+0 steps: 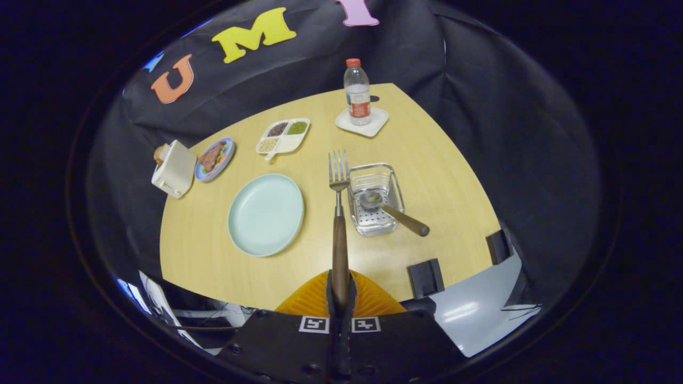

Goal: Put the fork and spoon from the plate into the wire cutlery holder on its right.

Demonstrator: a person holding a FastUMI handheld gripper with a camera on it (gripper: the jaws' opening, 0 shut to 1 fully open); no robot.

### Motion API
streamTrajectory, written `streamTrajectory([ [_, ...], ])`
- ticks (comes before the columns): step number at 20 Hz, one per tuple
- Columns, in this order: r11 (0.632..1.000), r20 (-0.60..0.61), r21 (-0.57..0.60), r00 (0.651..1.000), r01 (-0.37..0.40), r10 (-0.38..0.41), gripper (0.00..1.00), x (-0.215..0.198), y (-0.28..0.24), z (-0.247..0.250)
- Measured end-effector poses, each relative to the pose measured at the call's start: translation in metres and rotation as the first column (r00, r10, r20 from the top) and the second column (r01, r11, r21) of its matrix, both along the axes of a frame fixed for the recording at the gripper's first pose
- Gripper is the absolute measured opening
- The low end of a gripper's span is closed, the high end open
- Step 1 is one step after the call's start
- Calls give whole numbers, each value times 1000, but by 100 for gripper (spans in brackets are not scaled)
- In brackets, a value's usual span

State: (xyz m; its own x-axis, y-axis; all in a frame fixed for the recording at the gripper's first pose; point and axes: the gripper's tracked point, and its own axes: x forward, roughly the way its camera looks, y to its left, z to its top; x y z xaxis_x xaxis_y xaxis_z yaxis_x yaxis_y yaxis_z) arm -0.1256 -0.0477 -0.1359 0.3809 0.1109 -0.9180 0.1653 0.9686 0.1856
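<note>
Gripper (340, 290) clamps fork (339, 213) handle; tines ahead sit just left of holder (375, 198), could snag its rim.

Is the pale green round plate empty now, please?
Empty: the pale green round plate is bare; the wooden-handled fork is clamped between the fingers.

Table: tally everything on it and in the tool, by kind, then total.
Cutlery: 2, fork clamped in the tool, spoon in the holder
Dishes: 4
Holder: 1
Bottle: 1
Toaster: 1
Total: 9
</note>
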Motion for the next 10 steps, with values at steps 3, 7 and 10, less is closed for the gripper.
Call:
streamTrajectory([
  [3,1000,-16,-1,1000,20,-20,0,-4,-16,-6],
  [7,999,-70,26,997,35,-33,1,-5,-20,-19],
  [10,997,-83,39,995,61,-58,3,1,-24,-25],
])
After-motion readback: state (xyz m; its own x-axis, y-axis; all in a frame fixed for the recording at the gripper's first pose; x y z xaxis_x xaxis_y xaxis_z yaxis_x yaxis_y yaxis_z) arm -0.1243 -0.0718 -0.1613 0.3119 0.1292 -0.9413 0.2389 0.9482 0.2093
